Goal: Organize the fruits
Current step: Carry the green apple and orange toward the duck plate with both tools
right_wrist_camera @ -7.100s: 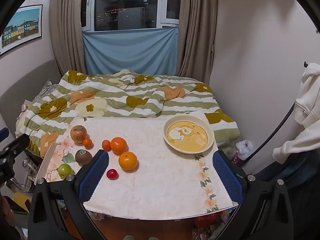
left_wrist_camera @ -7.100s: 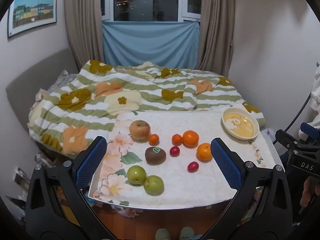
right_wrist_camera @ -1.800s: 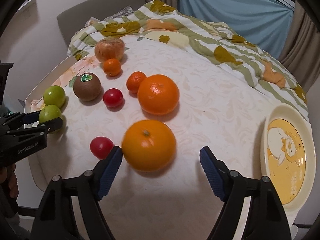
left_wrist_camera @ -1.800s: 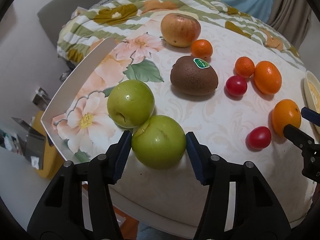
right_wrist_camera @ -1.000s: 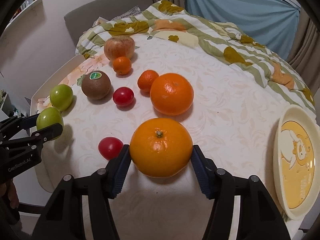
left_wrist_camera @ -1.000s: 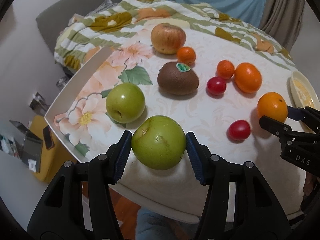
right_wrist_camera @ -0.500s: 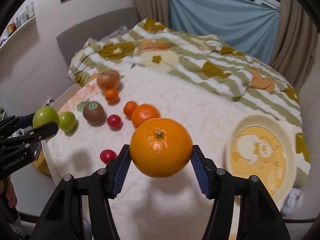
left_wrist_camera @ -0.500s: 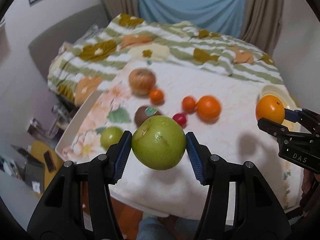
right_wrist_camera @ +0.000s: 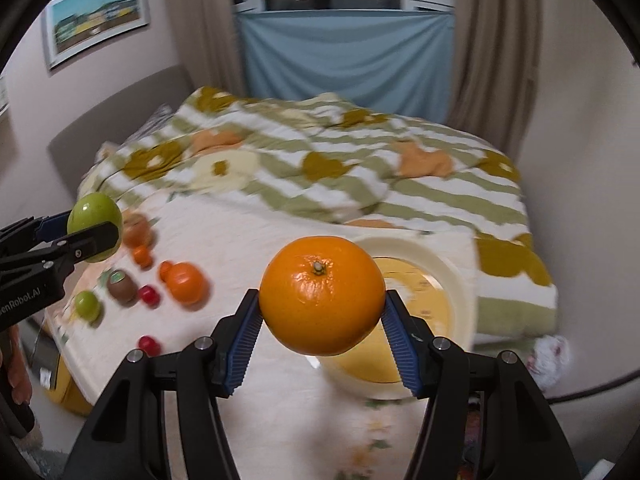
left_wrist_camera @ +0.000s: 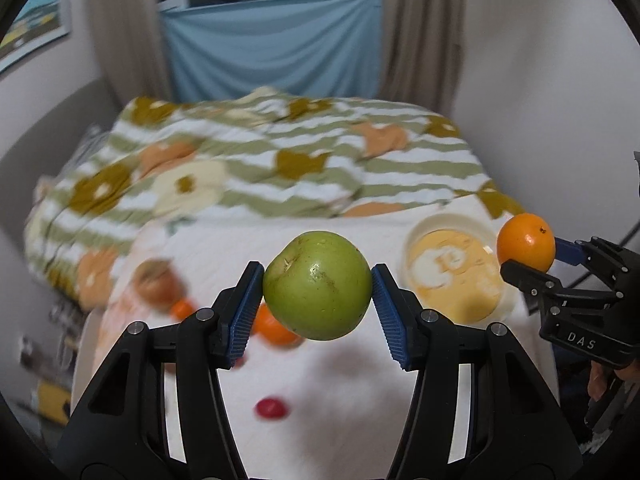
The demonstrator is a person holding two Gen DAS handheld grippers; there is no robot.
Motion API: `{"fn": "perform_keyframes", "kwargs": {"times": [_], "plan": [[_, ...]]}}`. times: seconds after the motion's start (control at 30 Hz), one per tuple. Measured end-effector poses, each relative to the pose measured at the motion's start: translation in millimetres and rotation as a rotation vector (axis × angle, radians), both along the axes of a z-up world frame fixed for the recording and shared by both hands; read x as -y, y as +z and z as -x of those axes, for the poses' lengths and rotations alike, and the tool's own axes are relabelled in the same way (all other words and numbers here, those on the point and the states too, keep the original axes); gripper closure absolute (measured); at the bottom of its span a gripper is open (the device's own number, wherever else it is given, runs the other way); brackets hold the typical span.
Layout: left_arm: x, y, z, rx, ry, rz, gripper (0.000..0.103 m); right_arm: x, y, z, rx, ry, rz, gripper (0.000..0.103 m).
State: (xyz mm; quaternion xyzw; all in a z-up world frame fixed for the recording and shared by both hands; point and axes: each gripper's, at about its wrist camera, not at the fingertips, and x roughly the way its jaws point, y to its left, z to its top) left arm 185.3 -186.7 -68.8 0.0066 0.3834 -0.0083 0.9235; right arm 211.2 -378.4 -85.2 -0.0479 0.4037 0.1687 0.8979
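A green apple [left_wrist_camera: 317,285] is clamped between the blue pads of the left tongs [left_wrist_camera: 316,312], which are partly open, just as wide as the fruit, and it is held clear above the desk [left_wrist_camera: 344,380]. An orange [right_wrist_camera: 322,290] is gripped the same way by the right tongs [right_wrist_camera: 322,334], in front of the yellow plate [right_wrist_camera: 456,280] seen at about 3 o'clock of it. Other fruits are left on the desk toward 9 o'clock, blurred: a kiwi [right_wrist_camera: 121,286], a second green apple [right_wrist_camera: 87,304] and a cherry tomato [right_wrist_camera: 149,345].
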Motion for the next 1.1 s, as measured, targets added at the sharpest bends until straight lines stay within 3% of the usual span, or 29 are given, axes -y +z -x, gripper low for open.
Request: {"fn": "perform_keyframes", "kwargs": {"times": [0.27, 0.5, 0.83, 1.1], "plan": [[65, -21, -77, -0.064, -0.237, 0.039, 0.041, 50, -11, -27, -0.037, -0.173, 0.009, 0.047], [114, -61, -132, -0.142, -0.405, 0.020, 0.041, 75, -32, -46, -0.078, -0.297, 0.018, 0.047], [167, -121, -175, -0.209, -0.589, -0.040, 0.041, 94, -62, -61, -0.133, -0.411, 0.005, 0.047], [181, -138, -182, -0.222, -0.665, -0.066, 0.041, 105, -70, -57, -0.153, -0.476, -0.014, 0.047]]}}
